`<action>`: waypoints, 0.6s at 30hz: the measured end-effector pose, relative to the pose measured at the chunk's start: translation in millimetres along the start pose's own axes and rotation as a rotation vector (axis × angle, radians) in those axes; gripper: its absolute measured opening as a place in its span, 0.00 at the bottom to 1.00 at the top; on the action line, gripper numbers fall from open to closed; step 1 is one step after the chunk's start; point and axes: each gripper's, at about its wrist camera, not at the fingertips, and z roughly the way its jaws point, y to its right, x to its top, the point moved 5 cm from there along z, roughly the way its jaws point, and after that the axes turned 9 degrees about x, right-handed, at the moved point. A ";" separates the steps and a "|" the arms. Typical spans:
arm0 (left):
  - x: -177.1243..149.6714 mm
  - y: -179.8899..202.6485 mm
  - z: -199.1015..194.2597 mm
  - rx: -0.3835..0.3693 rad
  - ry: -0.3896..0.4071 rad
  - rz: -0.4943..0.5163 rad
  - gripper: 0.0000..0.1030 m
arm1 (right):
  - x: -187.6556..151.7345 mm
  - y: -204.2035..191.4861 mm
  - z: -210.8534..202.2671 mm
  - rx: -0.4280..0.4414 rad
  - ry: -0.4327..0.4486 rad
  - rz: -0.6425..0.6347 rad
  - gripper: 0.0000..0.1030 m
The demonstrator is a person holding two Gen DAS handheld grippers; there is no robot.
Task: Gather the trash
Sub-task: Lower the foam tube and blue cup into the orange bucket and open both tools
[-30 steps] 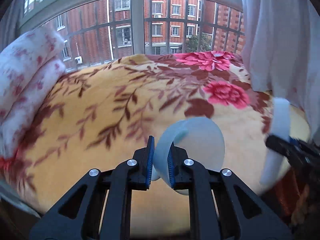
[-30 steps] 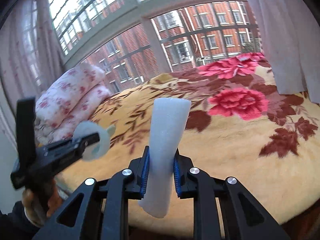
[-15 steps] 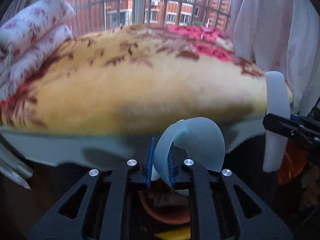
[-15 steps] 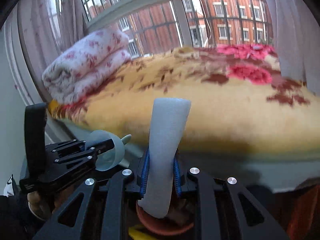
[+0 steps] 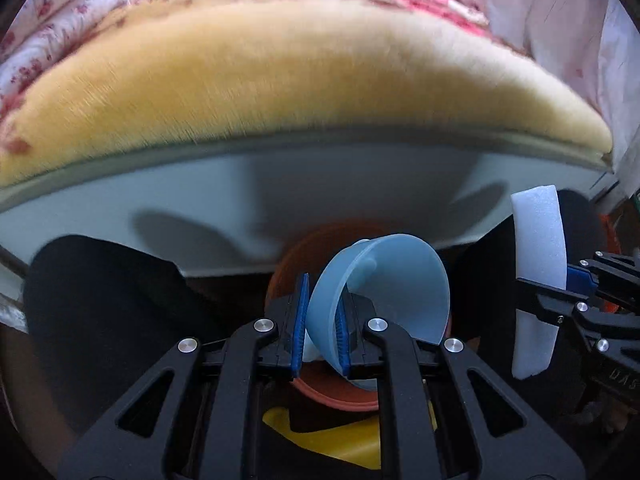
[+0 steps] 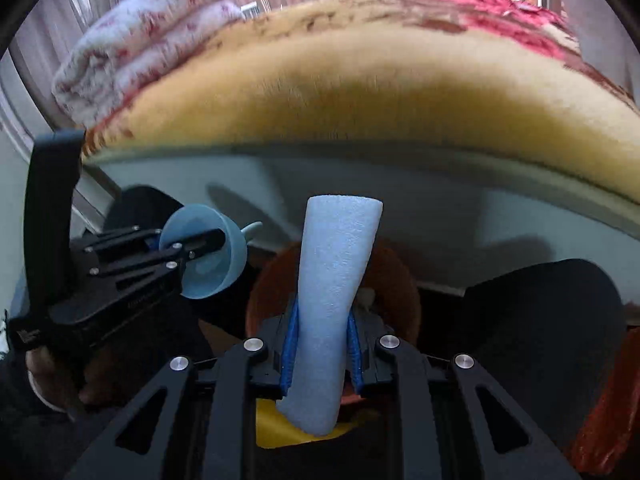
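My left gripper (image 5: 322,326) is shut on the rim of a translucent blue plastic cup (image 5: 384,288), held above a reddish-brown round bin (image 5: 332,394) on the floor beside the bed. My right gripper (image 6: 322,354) is shut on a white foam strip (image 6: 336,288), held upright above the same bin (image 6: 394,280). In the left wrist view the foam strip (image 5: 538,272) and right gripper (image 5: 576,292) are at the right. In the right wrist view the left gripper (image 6: 208,244) with the cup (image 6: 224,276) is at the left.
The bed with a yellow floral blanket (image 5: 280,76) and its pale side panel (image 5: 200,208) fills the upper view. A folded white floral quilt (image 6: 136,40) lies at its left. Something yellow (image 5: 340,436) lies below the bin. A curtain (image 5: 560,28) hangs at right.
Both grippers have dropped from above the bed to below its edge, carrying the cup and the foam strip. The bin has come into view beneath them.
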 end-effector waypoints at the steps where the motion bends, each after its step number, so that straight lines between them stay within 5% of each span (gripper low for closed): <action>1: -1.8 1.4 8.6 -0.007 -0.016 0.003 0.12 | -0.8 1.7 5.4 -0.001 -0.013 -0.004 0.21; 14: -10.7 2.7 58.1 -0.012 -0.135 0.020 0.12 | -10.1 20.3 54.1 0.011 -0.134 0.040 0.23; 16: -10.8 1.7 59.7 -0.007 -0.141 0.022 0.15 | -9.5 20.7 57.8 0.011 -0.144 0.038 0.29; 18: -6.0 1.4 65.0 0.013 -0.157 0.027 0.43 | -9.1 22.0 60.8 0.001 -0.149 0.035 0.61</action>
